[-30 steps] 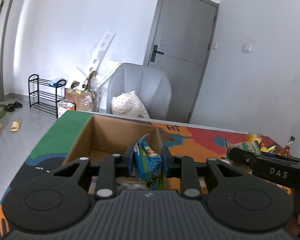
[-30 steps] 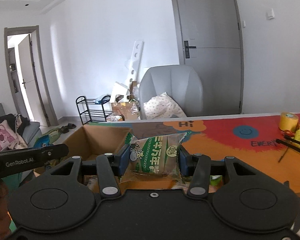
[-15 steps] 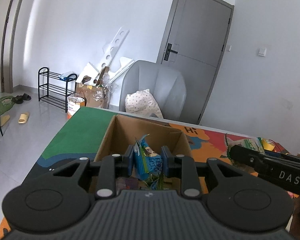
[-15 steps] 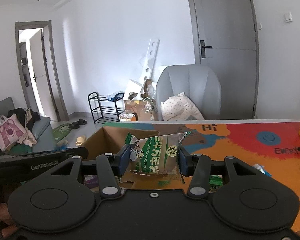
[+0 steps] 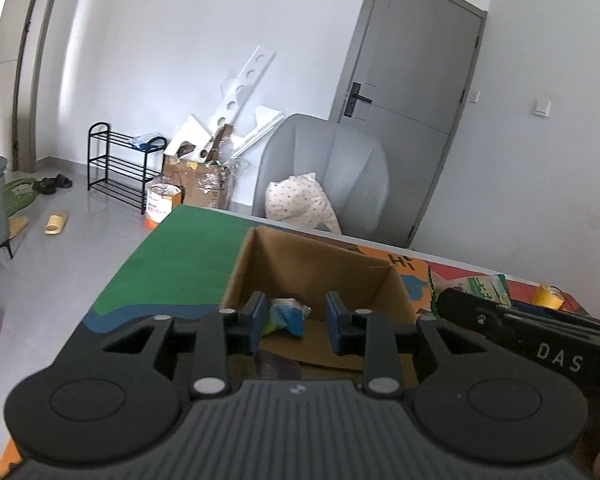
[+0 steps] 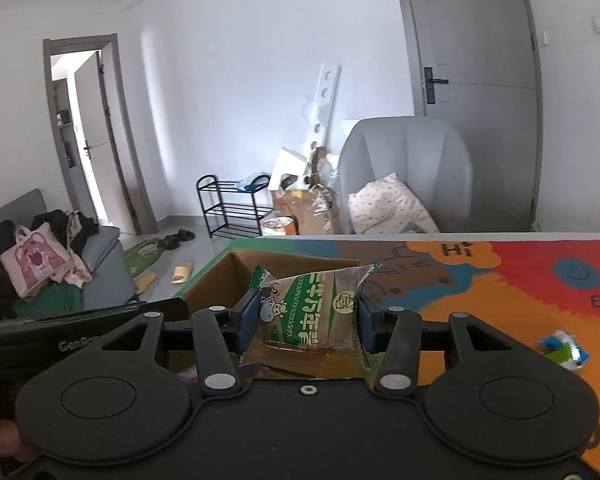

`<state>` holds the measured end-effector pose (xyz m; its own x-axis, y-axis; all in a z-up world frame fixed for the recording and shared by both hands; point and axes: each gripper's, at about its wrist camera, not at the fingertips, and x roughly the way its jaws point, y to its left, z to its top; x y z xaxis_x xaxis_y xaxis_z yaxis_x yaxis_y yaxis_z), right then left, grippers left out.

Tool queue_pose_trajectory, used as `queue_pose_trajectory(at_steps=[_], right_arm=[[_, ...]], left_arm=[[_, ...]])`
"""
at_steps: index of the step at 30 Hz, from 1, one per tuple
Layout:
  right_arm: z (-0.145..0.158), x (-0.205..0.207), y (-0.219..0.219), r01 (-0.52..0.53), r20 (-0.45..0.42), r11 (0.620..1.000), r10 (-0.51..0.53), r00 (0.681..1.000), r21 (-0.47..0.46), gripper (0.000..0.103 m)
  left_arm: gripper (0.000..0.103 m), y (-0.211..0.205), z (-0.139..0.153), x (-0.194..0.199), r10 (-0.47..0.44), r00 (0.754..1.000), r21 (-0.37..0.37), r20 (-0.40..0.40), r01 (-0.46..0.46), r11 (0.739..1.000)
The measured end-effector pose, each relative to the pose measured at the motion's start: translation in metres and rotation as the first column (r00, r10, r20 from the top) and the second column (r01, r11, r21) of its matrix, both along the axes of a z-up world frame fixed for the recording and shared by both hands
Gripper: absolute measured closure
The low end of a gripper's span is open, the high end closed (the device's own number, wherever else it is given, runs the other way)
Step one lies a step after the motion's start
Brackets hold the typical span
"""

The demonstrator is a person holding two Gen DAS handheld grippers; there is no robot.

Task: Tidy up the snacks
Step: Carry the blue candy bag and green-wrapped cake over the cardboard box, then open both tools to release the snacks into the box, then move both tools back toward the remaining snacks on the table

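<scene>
An open cardboard box [image 5: 312,264] stands on the colourful table mat, also in the right wrist view [image 6: 224,280]. My left gripper [image 5: 296,322] is open above the box's near edge; a blue-green snack packet [image 5: 286,316] lies loose in the box between and beyond its fingers. My right gripper [image 6: 308,320] is shut on a green-and-white snack packet [image 6: 312,312], held over the box's right side. That packet's edge shows at the right of the left wrist view [image 5: 480,286].
A grey armchair with a pillow [image 5: 324,176] stands behind the table. A small blue-green wrapper [image 6: 562,350] lies on the mat to the right. A yellow tape roll [image 5: 548,296] sits far right. Shoe rack and cardboard clutter [image 5: 192,172] stand on the floor.
My left gripper has opened and let go of the blue-green packet, which has dropped into the box. My right gripper has moved left toward the box, still holding its packet.
</scene>
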<state>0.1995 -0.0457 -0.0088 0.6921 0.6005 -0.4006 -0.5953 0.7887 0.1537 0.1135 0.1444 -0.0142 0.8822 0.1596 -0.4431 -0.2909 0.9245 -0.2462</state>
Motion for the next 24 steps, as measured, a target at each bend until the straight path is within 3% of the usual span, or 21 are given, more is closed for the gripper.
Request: queue_pose_trajectory(at_steps=[6, 9, 11, 14, 17, 24], right_arm=[[0.0, 0.004, 0.017, -0.064, -0.052, 0.997, 0.066, 0.996, 0.045, 0.054], [0.002, 0.009, 0.018, -0.088, -0.089, 0.992, 0.096, 0.991, 0.095, 0.041], [0.006, 0.01, 0.013, -0.088, -0.09, 0.988, 0.1, 0.991, 0.128, 0.031], [0.009, 0.012, 0.004, -0.068, -0.093, 0.987, 0.082, 0.992, 0.144, 0.03], [0.007, 0.013, -0.005, -0.04, -0.103, 0.989, 0.055, 0.993, 0.143, 0.03], [0.003, 0.016, -0.034, 0.035, -0.122, 0.99, -0.018, 0.992, 0.138, 0.024]], left_arm=[[0.054, 0.01, 0.003, -0.011, 0.043, 0.999, 0.001, -0.011, -0.043, 0.999], [0.045, 0.016, 0.004, -0.016, 0.066, 0.998, -0.005, -0.017, -0.066, 0.998], [0.034, 0.02, 0.005, -0.019, 0.079, 0.997, -0.006, -0.016, -0.079, 0.997], [0.023, 0.024, 0.008, -0.023, 0.099, 0.995, -0.005, -0.01, -0.099, 0.995], [0.016, 0.023, 0.011, -0.023, 0.101, 0.995, 0.007, -0.014, -0.101, 0.995], [0.009, 0.01, 0.009, -0.016, 0.068, 0.997, 0.012, -0.027, -0.067, 0.998]])
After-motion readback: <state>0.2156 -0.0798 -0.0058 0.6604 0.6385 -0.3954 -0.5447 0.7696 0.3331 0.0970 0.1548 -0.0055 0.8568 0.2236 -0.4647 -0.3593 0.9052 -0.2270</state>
